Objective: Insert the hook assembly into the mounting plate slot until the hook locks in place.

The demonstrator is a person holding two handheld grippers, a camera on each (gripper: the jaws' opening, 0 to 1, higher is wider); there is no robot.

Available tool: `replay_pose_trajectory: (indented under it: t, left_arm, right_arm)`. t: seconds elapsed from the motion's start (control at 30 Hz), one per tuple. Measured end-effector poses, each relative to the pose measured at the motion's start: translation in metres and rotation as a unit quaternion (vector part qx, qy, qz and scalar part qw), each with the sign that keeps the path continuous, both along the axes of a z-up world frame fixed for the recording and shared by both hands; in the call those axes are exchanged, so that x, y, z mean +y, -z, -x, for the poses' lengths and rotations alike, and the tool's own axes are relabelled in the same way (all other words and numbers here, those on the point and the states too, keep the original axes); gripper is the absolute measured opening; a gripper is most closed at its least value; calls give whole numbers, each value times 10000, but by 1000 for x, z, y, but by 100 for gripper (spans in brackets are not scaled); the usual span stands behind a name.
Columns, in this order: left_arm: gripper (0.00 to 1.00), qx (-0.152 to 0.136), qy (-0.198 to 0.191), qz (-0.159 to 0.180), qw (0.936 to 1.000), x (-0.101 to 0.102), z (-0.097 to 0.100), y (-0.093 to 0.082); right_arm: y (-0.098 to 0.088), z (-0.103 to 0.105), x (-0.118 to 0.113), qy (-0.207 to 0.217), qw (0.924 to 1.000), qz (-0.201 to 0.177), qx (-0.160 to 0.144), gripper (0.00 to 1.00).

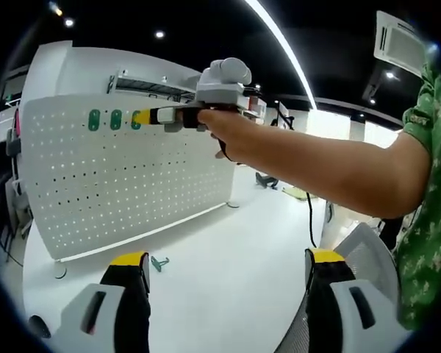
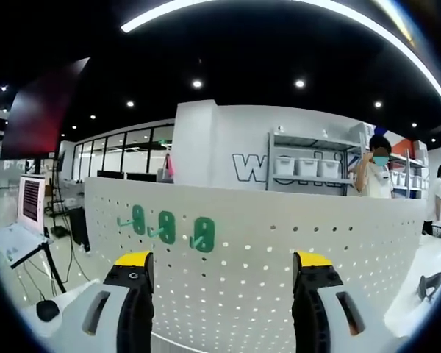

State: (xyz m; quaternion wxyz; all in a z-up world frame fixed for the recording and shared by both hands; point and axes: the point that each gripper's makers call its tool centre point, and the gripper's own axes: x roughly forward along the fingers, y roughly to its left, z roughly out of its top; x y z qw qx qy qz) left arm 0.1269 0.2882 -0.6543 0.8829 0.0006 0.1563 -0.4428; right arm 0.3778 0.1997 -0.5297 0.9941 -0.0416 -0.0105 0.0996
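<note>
Three green hooks (image 2: 165,226) already hang in a row on the upright pegboard (image 2: 294,257), and the right gripper (image 1: 148,116) is held level at the third, jaws wide with nothing between them. The left gripper (image 1: 228,276) waits low, also wide and empty, above the white tabletop (image 1: 220,243), where a spare hook (image 1: 159,262) lies within reach.

A person (image 2: 379,170) is standing by a shelving rack (image 2: 309,165) of white bins beyond the board, while a monitor (image 2: 31,202) is glowing on a stand and ceiling lights (image 2: 300,83) are shining overhead.
</note>
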Motion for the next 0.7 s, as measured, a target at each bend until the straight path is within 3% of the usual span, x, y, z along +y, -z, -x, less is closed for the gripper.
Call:
replay_pose_trajectory:
  t: [0.7]
  left_arm:
    - [89, -35, -207, -51, 9998, -5, 1, 0]
  right_arm:
    - [13, 28, -16, -102, 9999, 50, 125, 78]
